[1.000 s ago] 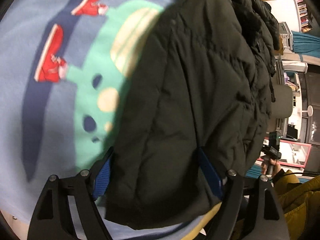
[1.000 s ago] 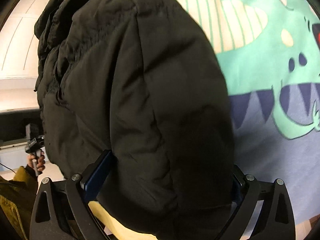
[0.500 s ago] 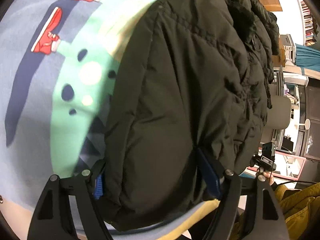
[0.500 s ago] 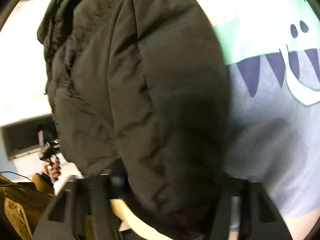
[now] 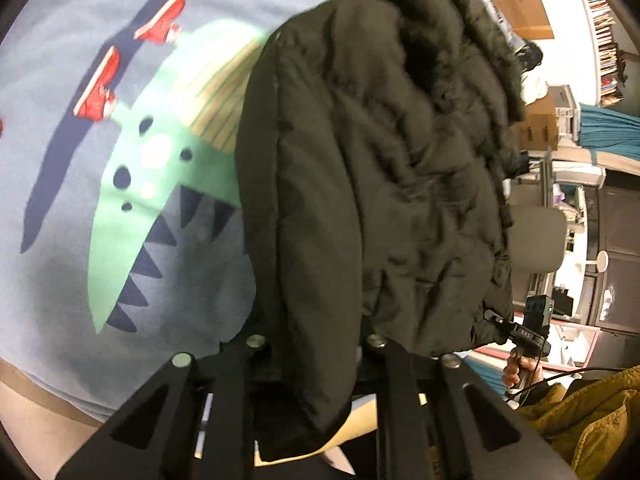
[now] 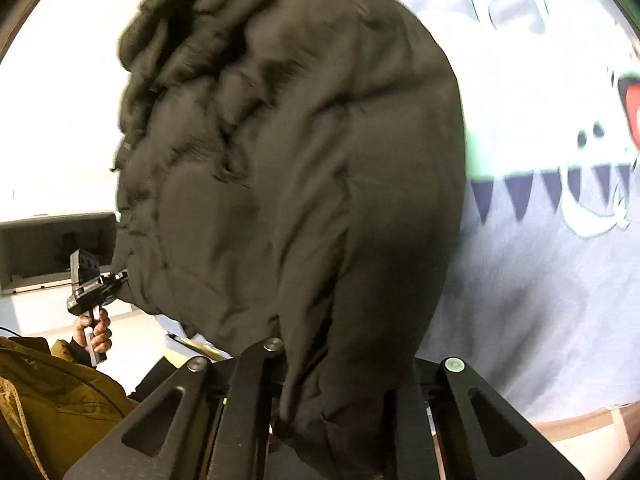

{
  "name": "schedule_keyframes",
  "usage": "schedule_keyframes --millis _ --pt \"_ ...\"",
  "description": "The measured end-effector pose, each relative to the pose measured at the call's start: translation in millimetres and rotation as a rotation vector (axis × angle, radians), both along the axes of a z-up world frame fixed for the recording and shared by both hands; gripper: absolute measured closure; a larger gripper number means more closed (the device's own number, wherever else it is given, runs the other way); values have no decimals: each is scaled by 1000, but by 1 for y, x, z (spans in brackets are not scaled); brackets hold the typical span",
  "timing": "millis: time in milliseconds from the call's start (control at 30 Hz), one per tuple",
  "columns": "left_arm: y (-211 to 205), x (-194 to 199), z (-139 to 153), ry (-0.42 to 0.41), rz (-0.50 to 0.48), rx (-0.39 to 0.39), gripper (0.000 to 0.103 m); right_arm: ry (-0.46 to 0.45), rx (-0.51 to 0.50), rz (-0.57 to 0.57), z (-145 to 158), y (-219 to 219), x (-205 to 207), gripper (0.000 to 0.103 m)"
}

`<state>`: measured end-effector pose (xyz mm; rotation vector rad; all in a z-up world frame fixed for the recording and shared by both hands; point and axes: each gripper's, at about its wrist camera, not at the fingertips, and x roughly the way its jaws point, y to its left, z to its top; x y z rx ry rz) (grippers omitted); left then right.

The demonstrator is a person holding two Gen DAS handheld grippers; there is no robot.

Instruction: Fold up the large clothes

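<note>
Left wrist view: left gripper point(image 5: 316, 364) clenching hem of black padded jacket point(image 5: 372, 184) lying over dinosaur-print sheet point(image 5: 80, 280); right wrist view: right gripper point(image 6: 332, 384) likewise gripping hem, needing both lifting evenly, keeping edge taut

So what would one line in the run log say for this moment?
step: grasp | left tool: just closed, shut on black padded jacket | right tool: just closed, shut on black padded jacket | under it: dinosaur-print sheet
</note>
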<state>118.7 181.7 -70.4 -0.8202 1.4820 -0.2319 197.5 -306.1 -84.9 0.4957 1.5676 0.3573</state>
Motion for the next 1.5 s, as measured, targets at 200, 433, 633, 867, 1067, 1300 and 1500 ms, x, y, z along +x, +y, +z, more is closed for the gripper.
schedule_keyframes --millis 200,433,633,867,1067,1300,1500 --pt "22 26 48 -109 77 -45 90 -156 -40 -8 64 -1 31 94" --pt "44 89 111 -255 130 -57 90 -360 -71 -30 140 -23 77 94" --pt "59 146 161 -373 173 -61 90 -474 -52 -115 183 -29 119 94" --pt "77 222 183 -417 236 -45 90 -479 -13 -228 199 -49 187 94" --pt "79 303 162 -386 278 -14 90 -363 -11 -376 170 -62 270 93" --pt "67 408 113 -314 273 116 89 -235 -47 -449 117 -65 359 91" --pt "63 456 63 -216 288 135 86 -157 -80 -458 70 -63 407 90"
